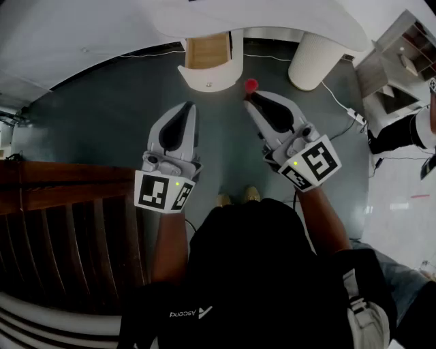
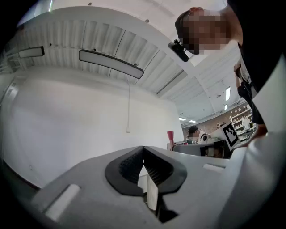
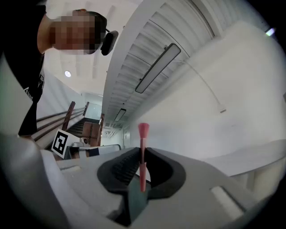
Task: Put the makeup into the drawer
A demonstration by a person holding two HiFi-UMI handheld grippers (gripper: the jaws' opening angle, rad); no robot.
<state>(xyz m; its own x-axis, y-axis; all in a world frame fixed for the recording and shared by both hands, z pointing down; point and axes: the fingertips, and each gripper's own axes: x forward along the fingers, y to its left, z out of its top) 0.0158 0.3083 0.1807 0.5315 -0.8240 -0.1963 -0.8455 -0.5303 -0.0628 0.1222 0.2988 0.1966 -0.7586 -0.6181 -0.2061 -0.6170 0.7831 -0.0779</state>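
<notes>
A slim red makeup stick with a pink cap (image 3: pixel 143 152) stands upright between the jaws of my right gripper (image 3: pixel 142 151), which is shut on it. In the head view its red tip (image 1: pixel 251 85) shows just ahead of the right gripper (image 1: pixel 249 97), a little right of the open drawer (image 1: pixel 210 76). The drawer has a curved white front and a bare wooden inside, and sticks out from under the white table (image 1: pixel 272 17). My left gripper (image 1: pixel 189 106) hovers below the drawer's front, shut with nothing in it. The left gripper view shows its jaws (image 2: pixel 143 148) pressed together and the red stick (image 2: pixel 170 137) off to the right.
A thick white table leg (image 1: pixel 313 60) stands right of the drawer. A cable (image 1: pixel 340 102) runs over the dark floor to a plug strip. A dark wooden railing (image 1: pixel 61 204) fills the left side. A white shelf unit (image 1: pixel 402 48) and another person (image 1: pixel 409 133) are at far right.
</notes>
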